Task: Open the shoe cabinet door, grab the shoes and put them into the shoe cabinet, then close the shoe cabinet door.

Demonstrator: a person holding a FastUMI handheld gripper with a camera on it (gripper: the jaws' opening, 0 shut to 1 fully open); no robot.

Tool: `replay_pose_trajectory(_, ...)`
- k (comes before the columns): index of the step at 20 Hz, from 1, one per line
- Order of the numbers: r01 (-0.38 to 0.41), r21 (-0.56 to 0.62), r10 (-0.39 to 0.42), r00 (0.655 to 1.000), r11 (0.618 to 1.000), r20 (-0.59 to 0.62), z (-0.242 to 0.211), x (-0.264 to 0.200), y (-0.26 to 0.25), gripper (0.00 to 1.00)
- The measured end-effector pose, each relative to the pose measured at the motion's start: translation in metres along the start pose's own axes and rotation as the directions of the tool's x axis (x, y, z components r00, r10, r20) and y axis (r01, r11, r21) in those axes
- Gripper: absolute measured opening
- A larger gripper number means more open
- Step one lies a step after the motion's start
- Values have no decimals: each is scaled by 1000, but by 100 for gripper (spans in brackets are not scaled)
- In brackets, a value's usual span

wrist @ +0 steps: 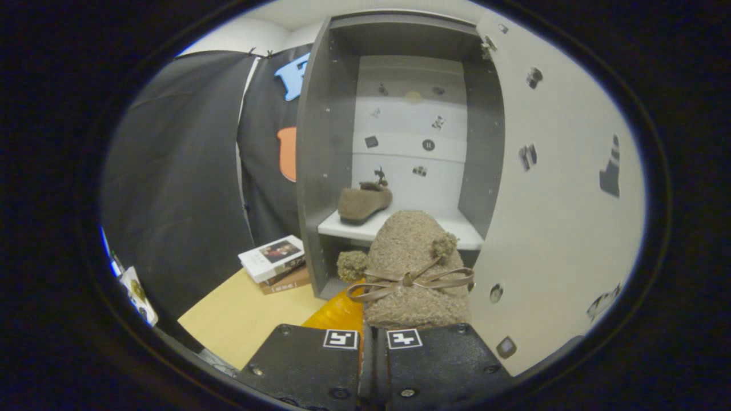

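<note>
One shoe [364,202] already on shelf [457,231]; second shoe [414,268] clamped in gripper [372,339] jaws. Carry level past open door [559,200], set beside first.

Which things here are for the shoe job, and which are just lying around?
For the job:
- fuzzy shoe with a bow, pinched by the gripper, fingers nearly closed on it
- other shoe, already on the white shelf
- shoe cabinet
- cabinet door, standing open

Just lying about:
- stack of books beside the cabinet
- yellow thing under the held shoe
- wooden table
</note>
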State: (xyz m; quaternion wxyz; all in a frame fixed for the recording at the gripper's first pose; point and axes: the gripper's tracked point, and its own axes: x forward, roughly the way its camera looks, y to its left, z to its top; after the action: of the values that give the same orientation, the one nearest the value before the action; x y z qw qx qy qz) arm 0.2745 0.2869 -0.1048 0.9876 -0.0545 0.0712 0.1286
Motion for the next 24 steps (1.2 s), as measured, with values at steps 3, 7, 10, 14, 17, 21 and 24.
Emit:
replay_pose_trajectory(3, 9, 16, -10, 999, 1000, 46, 44, 29, -8, 6)
replay_pose_trajectory(7, 31, 37, -34, 996, 999, 81, 95, 82, -26, 6)
replay_pose_trajectory(10, 47, 38, -50, 994, 998, 94, 132, 119, -41, 6)
replay_pose_trajectory(14, 86, 27, -88, 994, 996, 71, 138, 198, -56, 6)
replay_pose_trajectory(17, 105, 44, -105, 994, 993, 7, 121, 246, -70, 6)
replay_pose_trajectory(21, 129, 59, -124, 989, 990, -75, 94, 283, -84, 6)
replay_pose_trajectory(24, 133, 90, -119, 982, 987, -143, 81, 296, -86, 6)
